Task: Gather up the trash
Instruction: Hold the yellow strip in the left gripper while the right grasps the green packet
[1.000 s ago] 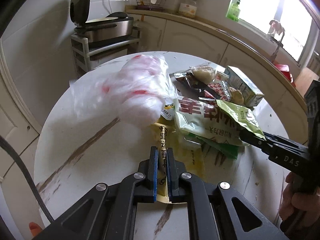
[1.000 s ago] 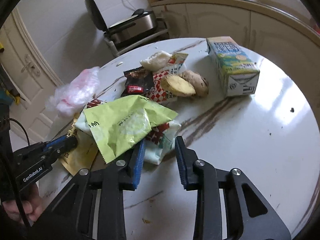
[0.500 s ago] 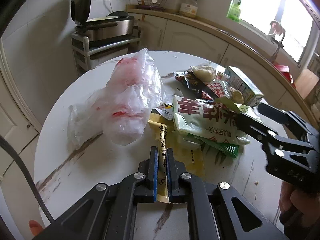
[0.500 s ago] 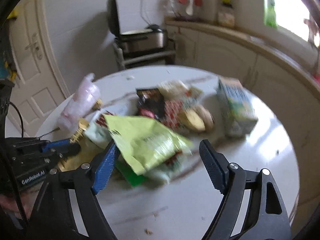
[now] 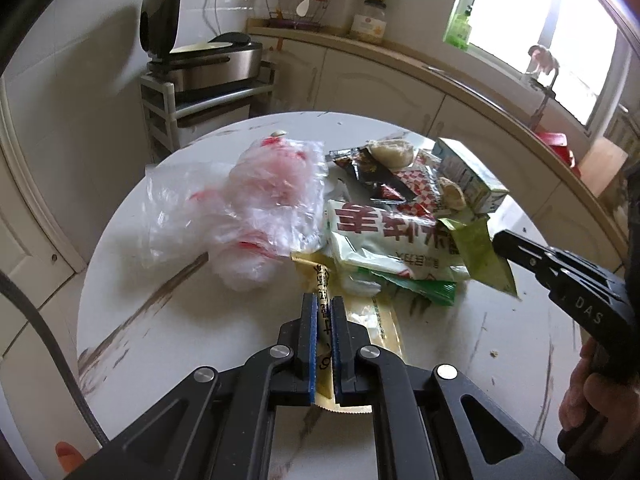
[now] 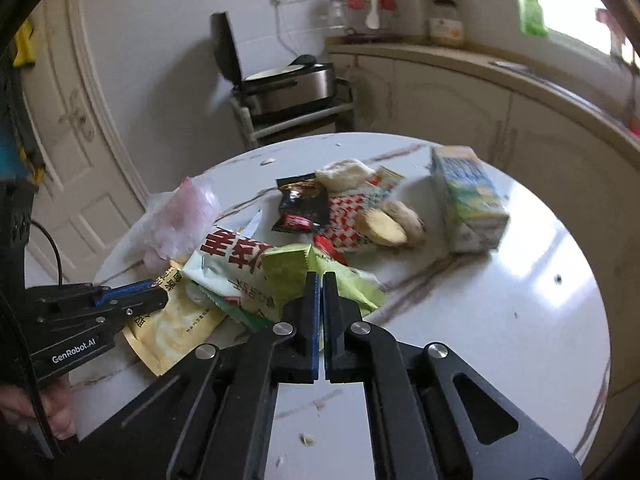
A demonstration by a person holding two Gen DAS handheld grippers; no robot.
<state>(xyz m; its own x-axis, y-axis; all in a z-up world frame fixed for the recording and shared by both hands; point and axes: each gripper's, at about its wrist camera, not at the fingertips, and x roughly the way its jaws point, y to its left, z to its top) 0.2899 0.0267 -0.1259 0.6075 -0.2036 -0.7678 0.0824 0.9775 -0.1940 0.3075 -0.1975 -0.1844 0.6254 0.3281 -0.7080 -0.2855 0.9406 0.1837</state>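
The task looks barely begun: nearly all the trash is on the round marble table point(image 6: 500, 320), and no bin or filled bag is in view. The left gripper point(image 5: 324, 320) has its jaws clenched on the edge of a yellow packet point(image 5: 372, 324) that lies flat on the table. The right gripper point(image 6: 321, 300) has its jaws pinched on a lime-green wrapper point(image 6: 304, 276), which appears lifted at one corner, though blur makes that uncertain. Beside them lie a pale green snack bag point(image 5: 384, 236) with red characters, a crumpled clear plastic bag point(image 5: 256, 200), a dark sachet point(image 6: 302, 204), a red-checked wrapper point(image 6: 348, 216), food scraps point(image 6: 390, 224) and a milk carton point(image 6: 468, 200). All of these remain to be gathered, along with a few crumbs point(image 6: 306, 438) near the table's front edge.
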